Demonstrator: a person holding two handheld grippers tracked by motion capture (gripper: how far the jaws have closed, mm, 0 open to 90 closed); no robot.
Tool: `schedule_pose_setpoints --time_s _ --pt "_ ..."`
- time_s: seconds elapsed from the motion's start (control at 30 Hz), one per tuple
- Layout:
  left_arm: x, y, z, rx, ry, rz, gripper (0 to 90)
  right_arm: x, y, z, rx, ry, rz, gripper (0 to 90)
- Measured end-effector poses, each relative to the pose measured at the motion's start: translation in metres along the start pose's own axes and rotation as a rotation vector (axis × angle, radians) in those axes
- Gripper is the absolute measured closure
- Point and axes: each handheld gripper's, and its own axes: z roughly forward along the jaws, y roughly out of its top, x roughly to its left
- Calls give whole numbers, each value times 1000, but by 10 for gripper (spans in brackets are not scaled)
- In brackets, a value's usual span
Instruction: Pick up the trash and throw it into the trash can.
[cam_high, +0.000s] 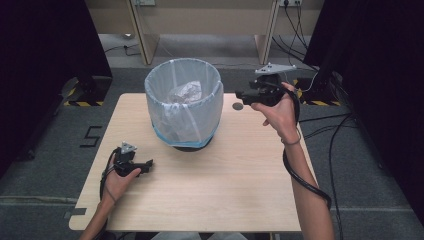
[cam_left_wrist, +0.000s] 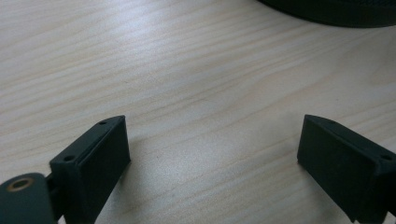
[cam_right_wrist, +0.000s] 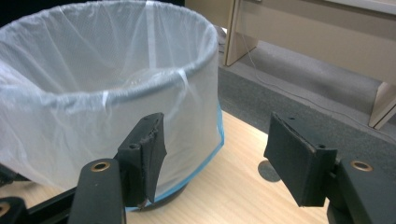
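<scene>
- Your left tool (cam_high: 146, 165) sits low at the near left of the tabletop (cam_high: 225, 190), jaws spread wide with nothing between them; in the left gripper view they frame bare wood grain, and the bin's dark base (cam_left_wrist: 336, 11) shows at the top edge.
- Your left hand (cam_high: 120, 180) wraps the tool's body; the grey three-cornered plate (cam_high: 128, 148) sits on top.
- Your right tool (cam_high: 241, 94) is held up off the tabletop at the far right, just beside the bin's rim and pointing toward it. Jaws apart, gripping nothing.
- Your right hand (cam_high: 280, 112) holds it from below; its cable (cam_high: 300, 177) loops down along the forearm.
- The bin (cam_high: 183, 102) stands upright on the far middle of the tabletop, lined with a translucent white bag (cam_right_wrist: 84, 93) folded over the rim, with a blue edge at the bag's lower hem.
- Something crumpled and clear (cam_high: 186, 91) lies inside the bin; what it is, you cannot tell from here.
- A small dark round mark (cam_high: 238, 106) sits on the tabletop between bin and right tool.
- In the right gripper view the bin's wall is just beyond the left jaw, not touching that you can see.
</scene>
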Motion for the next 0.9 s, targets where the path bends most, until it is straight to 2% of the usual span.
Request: schedule_pose_setpoints --time_s 0.2,0.57,0.9 --pt "0 0 0 0 0 0 82 -4 -16 -3 -3 -1 21 369" --pt "0 0 0 0 0 0 82 -7 -31 -3 -12 0 45 369" --pt "0 0 0 -4 2 0 82 -11 -55 4 -13 4 87 367"
